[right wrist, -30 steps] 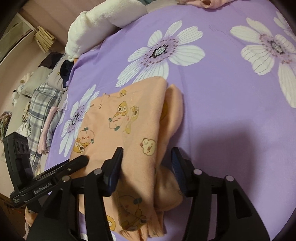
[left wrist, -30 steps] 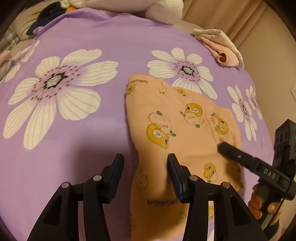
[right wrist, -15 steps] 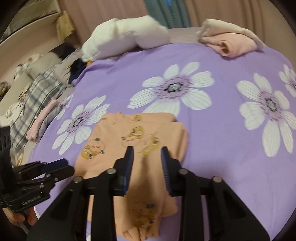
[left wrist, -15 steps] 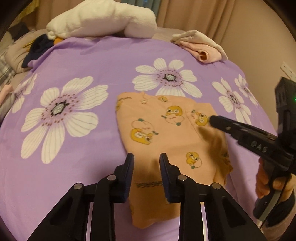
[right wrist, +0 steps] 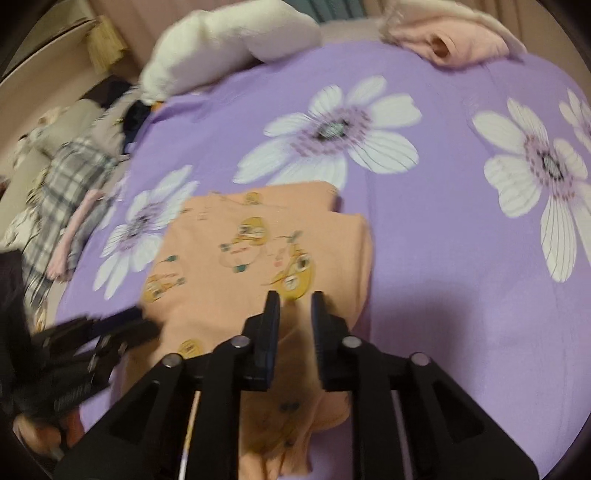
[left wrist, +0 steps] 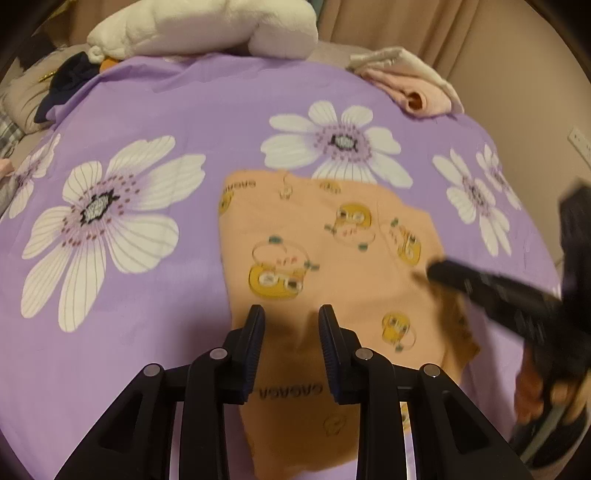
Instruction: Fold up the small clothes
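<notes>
A small peach garment with yellow cartoon prints lies partly folded on the purple flowered bedspread. It also shows in the right wrist view, its right edge doubled over. My left gripper hovers over the garment's near part, jaws narrowly apart with nothing between them. My right gripper hovers over the garment's near right part, jaws narrowly apart and empty. The right gripper shows blurred in the left wrist view, the left gripper in the right wrist view.
A white pillow lies at the bed's far edge. A folded pink and cream pile sits at the far right. Plaid and dark clothes are heaped off the bed's left side. A curtain hangs behind.
Both grippers have lifted back from the garment and their jaws have narrowed. The garment lies flatter and squarer than a second ago.
</notes>
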The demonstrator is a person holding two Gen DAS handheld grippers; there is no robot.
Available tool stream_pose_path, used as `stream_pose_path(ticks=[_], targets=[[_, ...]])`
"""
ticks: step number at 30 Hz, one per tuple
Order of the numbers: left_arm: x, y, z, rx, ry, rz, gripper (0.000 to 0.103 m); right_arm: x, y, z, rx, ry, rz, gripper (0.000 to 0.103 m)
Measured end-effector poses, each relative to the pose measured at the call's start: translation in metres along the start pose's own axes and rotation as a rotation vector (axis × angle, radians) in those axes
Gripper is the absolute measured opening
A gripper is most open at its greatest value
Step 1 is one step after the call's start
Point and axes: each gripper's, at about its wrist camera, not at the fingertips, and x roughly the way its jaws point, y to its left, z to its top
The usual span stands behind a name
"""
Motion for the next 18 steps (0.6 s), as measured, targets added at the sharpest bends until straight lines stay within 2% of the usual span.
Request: stream_pose_path(ticks=[6,9,14,15,18], targets=[[0.016,-0.003,0.007,0.01,0.02,0.019,0.028,-0.024,0.027,-0.036,-0.147,-0.013,0.079,0.021],[0.02,-0.004,0.004,0.02,0.029,0.032,0.028,-0.022,0.032,-0.054,-0.2,0.02,0.061,0.021],[0.009,-0.005,-0.002,0.01,0.037,0.032,0.028,-0.016,0.027,-0.063,-0.191,0.053,0.04,0.02],[0.006,-0.006,-0.004,0.012,0.041,0.039,0.03,-0.018,0.027,-0.064,-0.19,0.052,0.04,0.02],[-0.003,-0.005,-0.016,0.009,0.037,0.054,0.042,-0.026,0.029,-0.068,-0.182,0.041,0.036,0.023]])
